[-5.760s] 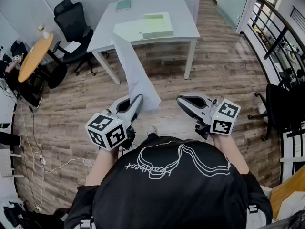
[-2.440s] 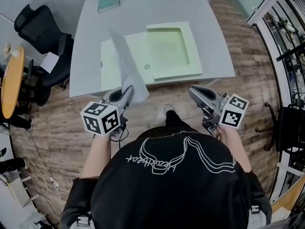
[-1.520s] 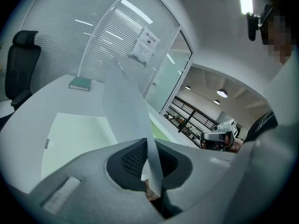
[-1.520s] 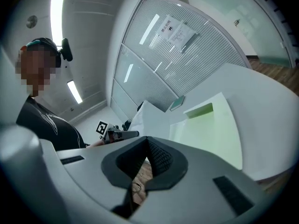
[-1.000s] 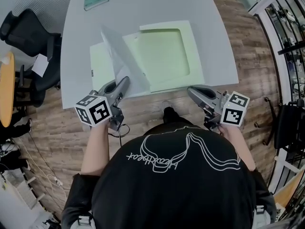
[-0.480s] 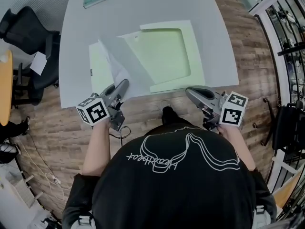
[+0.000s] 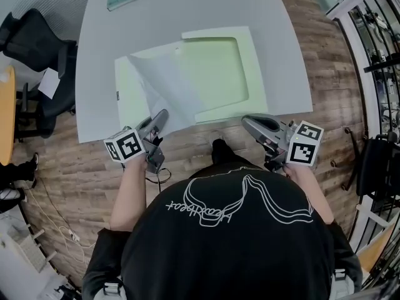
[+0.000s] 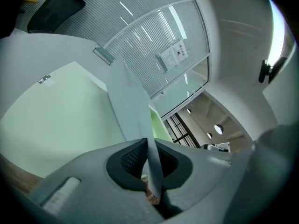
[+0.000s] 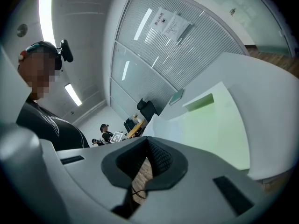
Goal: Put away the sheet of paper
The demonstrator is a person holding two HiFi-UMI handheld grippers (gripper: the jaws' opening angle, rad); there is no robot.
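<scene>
Your left gripper [image 7: 162,115] was clamped shut on the near edge of the sheet of paper [image 7: 167,91], which sloped away over the pale green tray [image 7: 215,67] on the grey table [image 7: 187,5]. Your right gripper [image 7: 245,121] was closed and empty, just off the table's near edge.

Light: bright, even; ceiling lamp [image 9: 72,94] glows overhead.
Shadows: faint, soft.
Edges: fisheye bend, dark corners in gripper views.
Blur: near jaws slightly soft.

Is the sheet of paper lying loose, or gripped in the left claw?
Gripped. The left claw is shut on the sheet of paper, whose far part slants over the green tray.
</scene>
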